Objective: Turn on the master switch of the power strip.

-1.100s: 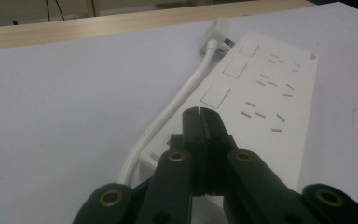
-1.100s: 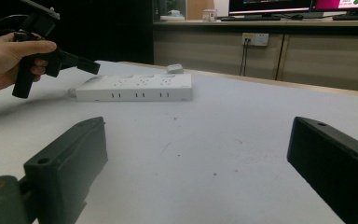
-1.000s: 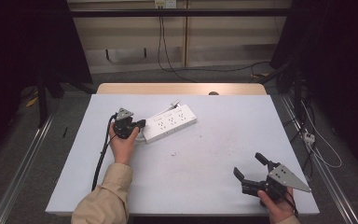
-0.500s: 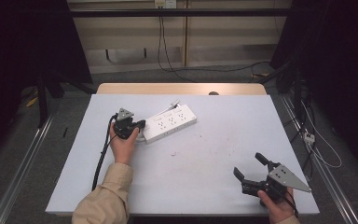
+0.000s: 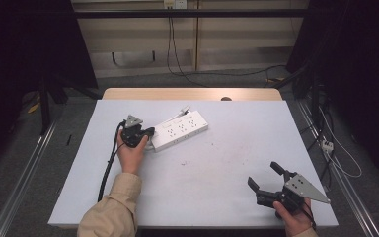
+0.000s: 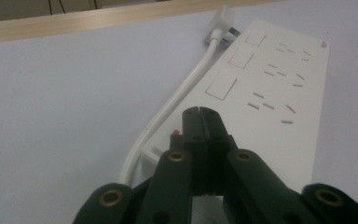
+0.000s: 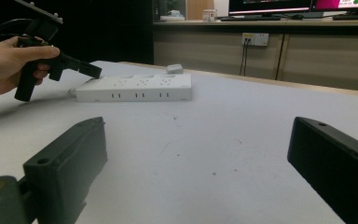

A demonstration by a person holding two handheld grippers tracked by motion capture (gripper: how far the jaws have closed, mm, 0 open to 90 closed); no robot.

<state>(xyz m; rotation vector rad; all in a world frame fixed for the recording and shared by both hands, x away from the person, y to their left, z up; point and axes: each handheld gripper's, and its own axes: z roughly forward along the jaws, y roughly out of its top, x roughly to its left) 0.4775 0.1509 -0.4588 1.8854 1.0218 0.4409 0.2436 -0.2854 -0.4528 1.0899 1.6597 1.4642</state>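
Note:
A white power strip [image 5: 180,131] lies slantwise on the white table [image 5: 217,163], its white cable [image 6: 177,102] running along its side to a plug [image 6: 223,14] at the far end. My left gripper [image 5: 148,132] is shut, its tips [image 6: 199,112] resting on the strip's near end beside a small red switch [image 6: 174,133]. Nothing is held between its jaws. My right gripper [image 5: 264,175] hovers open near the table's front right, far from the strip [image 7: 135,88]. The right gripper view looks between its own spread jaws [image 7: 198,135] toward the left gripper [image 7: 91,70].
A wooden strip [image 5: 192,94] borders the table's far edge. Wall sockets [image 5: 174,4] with hanging cables sit behind it. More cables [image 5: 335,158] lie on the floor to the right. A black cable [image 5: 109,163] trails from the left gripper across the table.

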